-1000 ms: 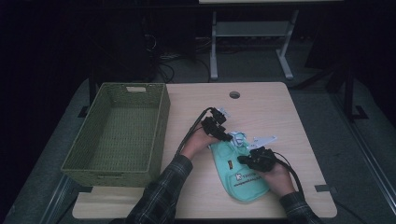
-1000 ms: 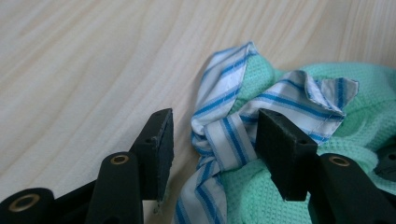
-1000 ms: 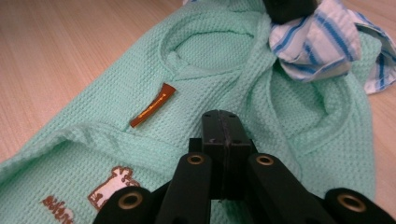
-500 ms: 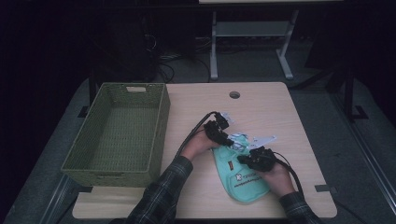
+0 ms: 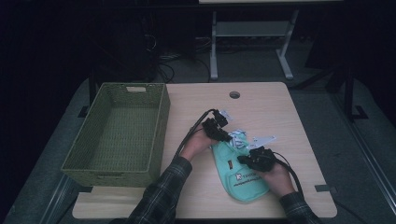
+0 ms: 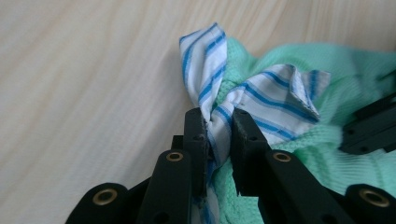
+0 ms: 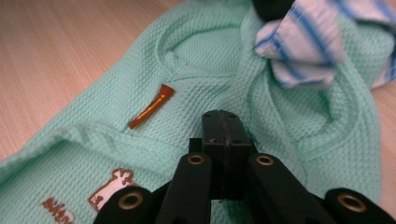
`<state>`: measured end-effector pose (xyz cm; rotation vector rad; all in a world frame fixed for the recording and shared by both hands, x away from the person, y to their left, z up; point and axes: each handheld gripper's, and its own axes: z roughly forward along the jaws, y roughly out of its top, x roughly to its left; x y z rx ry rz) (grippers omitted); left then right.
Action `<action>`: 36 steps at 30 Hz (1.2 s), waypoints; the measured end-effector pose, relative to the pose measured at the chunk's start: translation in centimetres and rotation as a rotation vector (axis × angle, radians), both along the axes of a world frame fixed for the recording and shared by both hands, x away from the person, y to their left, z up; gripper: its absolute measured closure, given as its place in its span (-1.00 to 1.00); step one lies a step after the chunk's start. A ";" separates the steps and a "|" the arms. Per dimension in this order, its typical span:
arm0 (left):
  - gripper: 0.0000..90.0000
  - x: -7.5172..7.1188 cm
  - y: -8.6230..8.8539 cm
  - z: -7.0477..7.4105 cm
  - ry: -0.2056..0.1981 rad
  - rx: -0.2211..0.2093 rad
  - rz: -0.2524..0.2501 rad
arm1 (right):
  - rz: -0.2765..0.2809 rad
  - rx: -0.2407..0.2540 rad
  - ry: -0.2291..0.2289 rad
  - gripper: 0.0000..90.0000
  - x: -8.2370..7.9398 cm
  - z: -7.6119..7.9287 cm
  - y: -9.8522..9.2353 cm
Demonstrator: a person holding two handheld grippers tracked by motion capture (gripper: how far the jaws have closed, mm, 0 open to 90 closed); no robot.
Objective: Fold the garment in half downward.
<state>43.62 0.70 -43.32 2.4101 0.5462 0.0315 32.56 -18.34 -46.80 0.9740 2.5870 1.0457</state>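
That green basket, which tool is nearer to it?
The left. The left tool is beside the green basket, nipping the striped cloth. The right tool rests farther off on the mint garment.

Bare tabletop [image 5: 261,100] beyond basket [image 5: 116,135]

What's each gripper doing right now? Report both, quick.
Left gripper: jaws just closing, clamped on the blue-striped white cloth.
Right gripper: shut, pressed on the mint-green waffle-knit cloth; hold unclear.
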 end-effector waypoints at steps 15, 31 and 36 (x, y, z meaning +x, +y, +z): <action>0.73 -1.7 0.7 4.7 -0.082 -0.043 -0.021 | -0.021 -0.015 -0.024 0.98 1.1 0.4 0.9; 0.73 -2.4 0.9 6.5 -0.109 -0.079 -0.027 | -0.056 -0.002 -0.037 1.00 1.5 0.0 1.0; 0.73 -2.4 1.2 6.7 -0.118 -0.066 -0.025 | -0.081 0.022 -0.054 1.00 2.3 0.1 1.4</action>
